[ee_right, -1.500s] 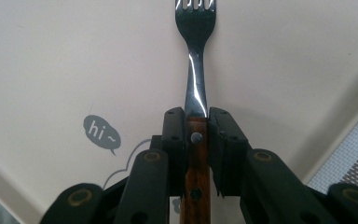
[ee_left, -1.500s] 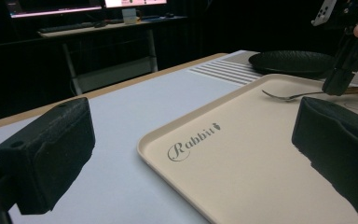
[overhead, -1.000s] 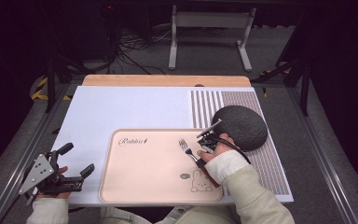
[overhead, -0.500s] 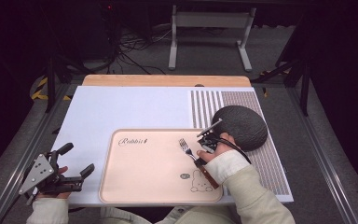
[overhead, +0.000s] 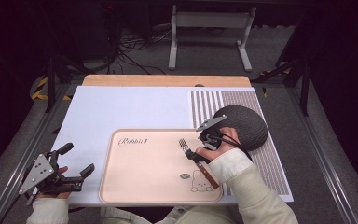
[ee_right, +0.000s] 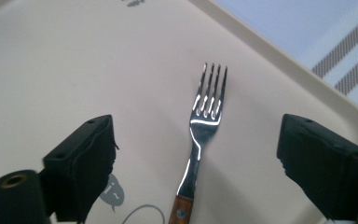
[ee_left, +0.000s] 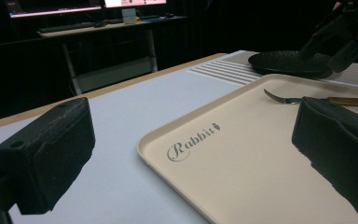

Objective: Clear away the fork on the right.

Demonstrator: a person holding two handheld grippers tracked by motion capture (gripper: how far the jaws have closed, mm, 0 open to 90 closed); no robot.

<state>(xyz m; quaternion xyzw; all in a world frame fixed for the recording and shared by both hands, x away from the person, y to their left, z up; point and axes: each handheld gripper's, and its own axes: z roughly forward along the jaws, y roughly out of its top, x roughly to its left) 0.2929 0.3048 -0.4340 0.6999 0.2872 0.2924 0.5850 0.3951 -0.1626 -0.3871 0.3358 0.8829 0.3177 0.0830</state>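
The fork lies flat on the tray, exactly between the wide-apart jaws of the right gripper. Its long axis runs forward, tines away from them. The left gripper, jaws also apart, is well away from it.

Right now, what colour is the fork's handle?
Reddish-brown wood on the fork, best seen in the high view.

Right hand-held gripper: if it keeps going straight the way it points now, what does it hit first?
Most likely the fork. It lies on the tray between the open jaws of the right hand-held gripper, tines pointing away. Height above the tray is unclear, so contact could be the fork or the tray beside it.
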